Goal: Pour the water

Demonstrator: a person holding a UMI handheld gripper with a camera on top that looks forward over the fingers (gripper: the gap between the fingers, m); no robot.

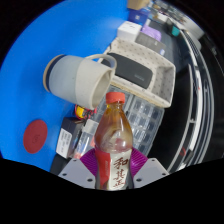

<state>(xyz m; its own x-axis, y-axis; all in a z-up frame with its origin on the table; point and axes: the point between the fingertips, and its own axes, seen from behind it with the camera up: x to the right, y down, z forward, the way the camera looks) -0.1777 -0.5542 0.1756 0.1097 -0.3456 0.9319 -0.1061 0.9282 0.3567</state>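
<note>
The gripper [115, 172] holds a bottle [114, 140] upright between its two fingers; the purple pads [93, 160] press against the bottle's sides low down, so the fingers are closed narrowly on it. The bottle has a red cap, amber liquid inside and a red-and-white label with large Chinese characters running down it; the smaller print cannot be read.

Just beyond the bottle, to its left, a grey mug [82, 77] lies tipped on its side, its handle pointing toward a white basket [145, 68] that sits just beside it. Whether mug and basket touch cannot be told. The basket holds a dark flat thing inside its rim, and a pale box with a purple patch lies at its far end.

All of this rests on a blue table [35, 90]. A round red mark [37, 134] sits on the blue surface well left of the bottle. Between that mark and the bottle lies a small white packet [70, 140] with dark print too small to read.

The widest bare stretch of blue lies to the left of the mug and around the red mark. To the right of the bottle a clear ribbed tray [150, 118] crowds close, and past it the table edge drops to a dark floor
</note>
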